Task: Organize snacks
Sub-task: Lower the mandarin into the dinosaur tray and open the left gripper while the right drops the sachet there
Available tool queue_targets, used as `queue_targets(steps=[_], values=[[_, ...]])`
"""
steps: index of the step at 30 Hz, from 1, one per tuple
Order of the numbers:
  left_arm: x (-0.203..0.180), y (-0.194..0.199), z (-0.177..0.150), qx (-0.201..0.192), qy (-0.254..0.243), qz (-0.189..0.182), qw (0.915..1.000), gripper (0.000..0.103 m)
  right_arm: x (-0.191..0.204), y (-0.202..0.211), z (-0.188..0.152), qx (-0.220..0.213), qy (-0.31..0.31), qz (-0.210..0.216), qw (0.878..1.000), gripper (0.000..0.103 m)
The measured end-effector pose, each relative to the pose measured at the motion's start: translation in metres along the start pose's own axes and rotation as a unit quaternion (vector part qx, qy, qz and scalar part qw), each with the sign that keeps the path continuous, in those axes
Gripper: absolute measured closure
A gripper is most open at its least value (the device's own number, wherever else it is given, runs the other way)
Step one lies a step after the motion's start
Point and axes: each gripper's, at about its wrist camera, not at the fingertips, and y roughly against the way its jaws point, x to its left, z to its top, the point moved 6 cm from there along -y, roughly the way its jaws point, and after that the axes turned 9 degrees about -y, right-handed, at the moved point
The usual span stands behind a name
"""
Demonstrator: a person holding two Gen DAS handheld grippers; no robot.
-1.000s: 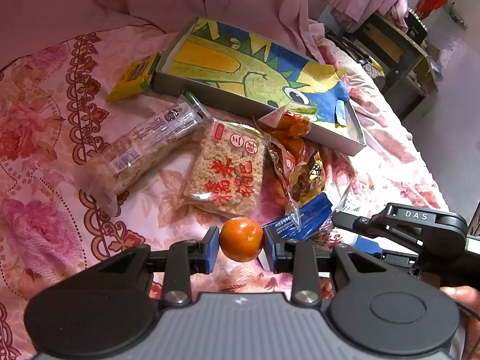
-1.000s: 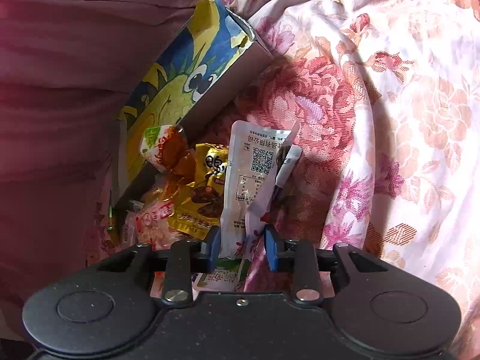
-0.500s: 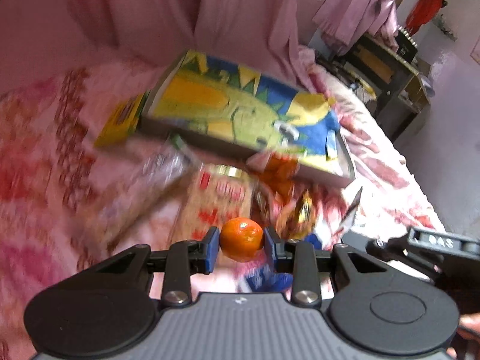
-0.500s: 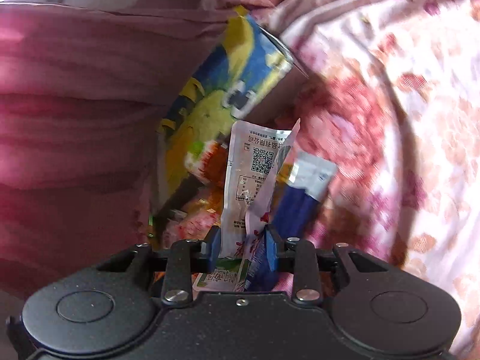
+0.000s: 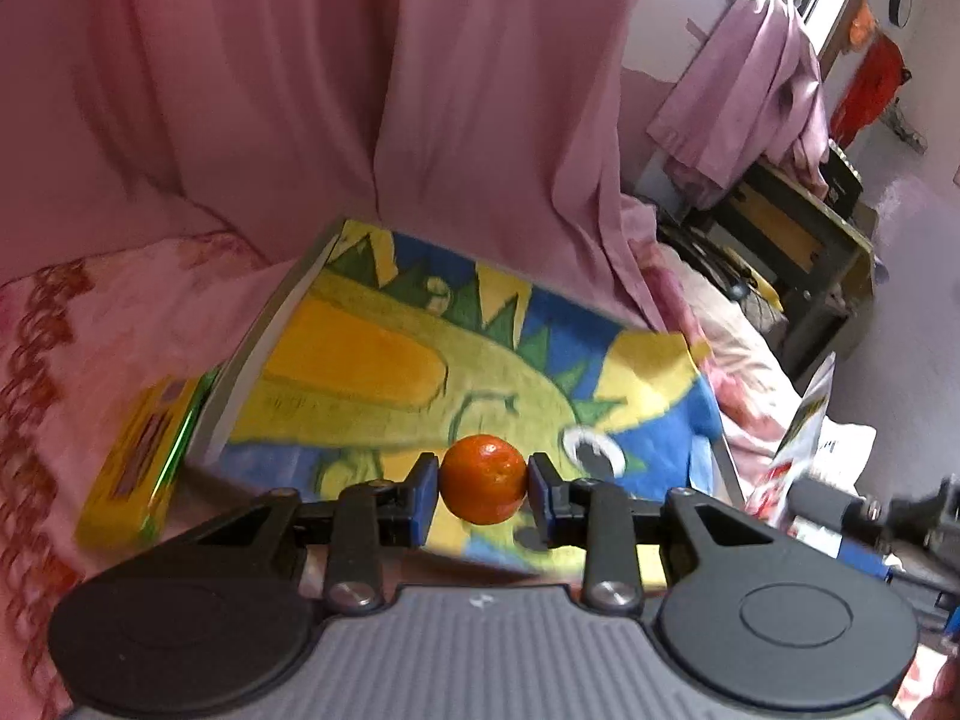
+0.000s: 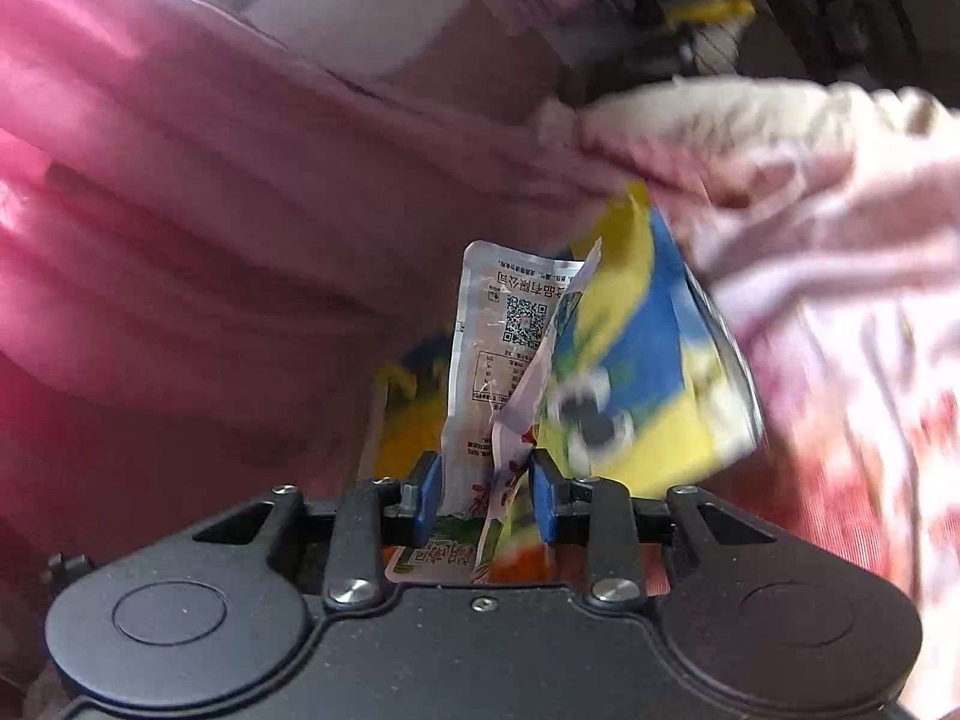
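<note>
Floral bedspread [image 5: 90, 324] beneath pink curtain [image 5: 300, 90]

**Both grippers carried their snacks to the box**

The left gripper [image 5: 483, 487] travelled from above the snack pile to over the box [image 5: 384, 372], taking the orange [image 5: 483, 479]. The right gripper [image 6: 486, 495] lifted its white packet [image 6: 501, 360] off the bed toward the box's end.

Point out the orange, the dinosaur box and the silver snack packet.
orange [image 5: 483, 478]: left wrist view, middle of the fruit.
dinosaur box [image 5: 384, 354]: left wrist view, yellow patch of its printed floor.
silver snack packet [image 6: 498, 324]: right wrist view, back panel beside the QR code.
</note>
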Motion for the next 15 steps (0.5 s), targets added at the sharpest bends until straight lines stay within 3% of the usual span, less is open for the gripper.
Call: queue_targets(steps=[7,15], values=[[0.014,-0.039,-0.001,0.017,-0.005,0.023,0.9996,0.068,-0.002,-0.047,0.023,-0.038,0.040,-0.025,0.998,0.069],[0.018,-0.049,-0.010,0.034,-0.024,0.041,0.9983,0.068,-0.018,-0.088,0.004,0.001,0.045,-0.051,0.998,0.067]])
